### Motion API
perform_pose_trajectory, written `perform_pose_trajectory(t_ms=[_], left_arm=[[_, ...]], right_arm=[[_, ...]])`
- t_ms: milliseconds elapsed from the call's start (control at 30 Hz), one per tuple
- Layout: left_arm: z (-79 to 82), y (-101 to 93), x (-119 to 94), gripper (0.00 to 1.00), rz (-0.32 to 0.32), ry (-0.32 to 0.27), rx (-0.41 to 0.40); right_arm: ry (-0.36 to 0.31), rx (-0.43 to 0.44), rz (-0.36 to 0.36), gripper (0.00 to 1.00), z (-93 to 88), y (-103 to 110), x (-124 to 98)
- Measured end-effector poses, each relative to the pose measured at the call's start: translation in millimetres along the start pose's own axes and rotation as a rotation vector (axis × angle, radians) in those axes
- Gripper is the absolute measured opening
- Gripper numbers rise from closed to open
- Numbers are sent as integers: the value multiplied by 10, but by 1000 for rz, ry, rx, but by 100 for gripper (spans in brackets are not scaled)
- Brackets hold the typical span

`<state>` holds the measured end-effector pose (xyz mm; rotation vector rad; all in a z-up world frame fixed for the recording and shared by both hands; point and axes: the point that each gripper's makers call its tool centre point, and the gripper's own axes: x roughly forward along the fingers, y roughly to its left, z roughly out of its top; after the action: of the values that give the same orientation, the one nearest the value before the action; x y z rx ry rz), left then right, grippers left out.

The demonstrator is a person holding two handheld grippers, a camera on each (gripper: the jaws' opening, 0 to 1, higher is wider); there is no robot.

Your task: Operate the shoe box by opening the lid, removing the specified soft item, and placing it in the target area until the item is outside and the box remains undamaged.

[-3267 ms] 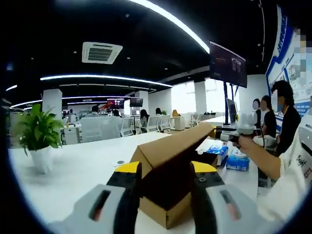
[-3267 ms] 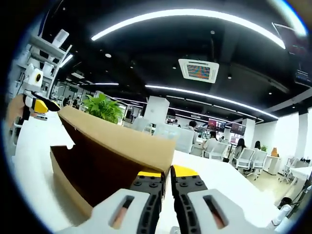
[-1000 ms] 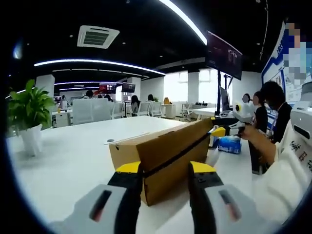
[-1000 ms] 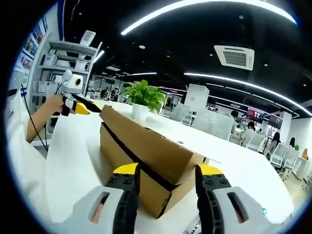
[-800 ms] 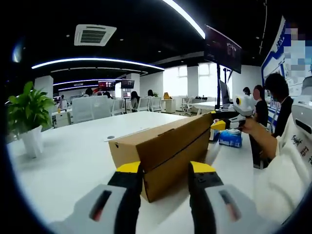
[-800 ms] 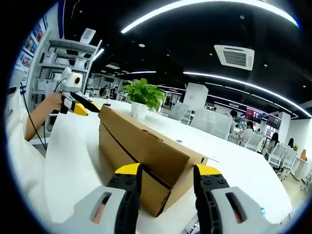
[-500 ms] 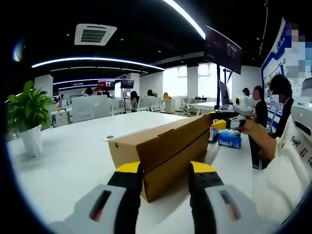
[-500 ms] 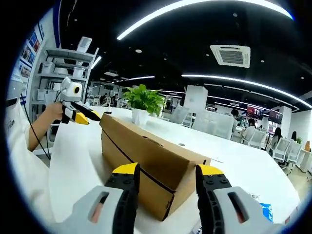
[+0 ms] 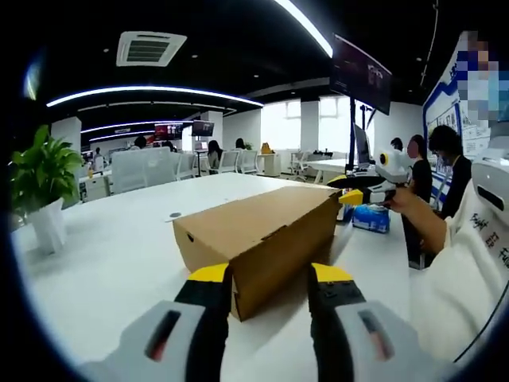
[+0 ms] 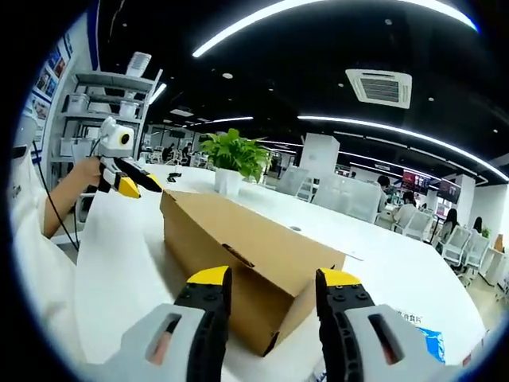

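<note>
A brown cardboard shoe box [image 9: 258,239] lies on the white table [image 9: 119,255] with its lid down flat. My left gripper [image 9: 270,278] is open at the box's near corner, one yellow-tipped jaw on each side of it, holding nothing. At the box's far end a hand holds the right gripper [image 9: 350,195]. From the other end, the box [image 10: 238,255] shows its closed top, and my right gripper [image 10: 273,280] stands open astride the near corner. The left gripper [image 10: 131,185] hovers at the far left end in a hand.
A potted plant [image 9: 40,187] stands on the table to the left, also visible as the plant [image 10: 231,163] behind the box. A blue tissue pack [image 9: 372,219] lies near the box's far end. People stand at the right, and office chairs line the background.
The lid, raised 3.3 s ago, has come down and now lies flat on the box. My right gripper, shut on the lid edge then, is open.
</note>
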<state>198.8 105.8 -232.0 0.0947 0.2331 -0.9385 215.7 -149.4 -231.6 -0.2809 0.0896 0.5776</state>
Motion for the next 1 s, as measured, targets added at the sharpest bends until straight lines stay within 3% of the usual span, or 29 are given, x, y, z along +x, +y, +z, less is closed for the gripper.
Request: perform_pose_trajectory(t_ms=[133, 200, 300, 400, 567, 700, 800, 933, 1000], left_arm=[[27, 22, 31, 38, 9, -21, 8], [98, 107, 50, 37, 53, -73, 25], [132, 126, 62, 39, 59, -105, -20], [171, 145, 73, 40, 70, -130, -40], [157, 141, 98, 42, 77, -115, -27], [132, 124, 101, 46, 82, -92, 2], [135, 178, 90, 50, 137, -62, 120], [126, 175, 86, 52, 159, -23, 223], [148, 184, 79, 54, 186, -28, 262]], right_arm=[[-14, 16, -23, 45, 37, -50, 9], [-35, 17, -52, 44, 97, -80, -1], [-103, 61, -71, 43, 221, -108, -11], [-95, 65, -68, 43, 206, -106, 6], [-94, 48, -41, 45, 193, -19, 0], [-63, 0, -33, 53, 138, -5, 4], [-33, -107, -29, 60, 90, -4, 17], [-3, -360, -6, 61, 82, 158, 3], [-5, -474, 11, 57, 88, 240, -1]])
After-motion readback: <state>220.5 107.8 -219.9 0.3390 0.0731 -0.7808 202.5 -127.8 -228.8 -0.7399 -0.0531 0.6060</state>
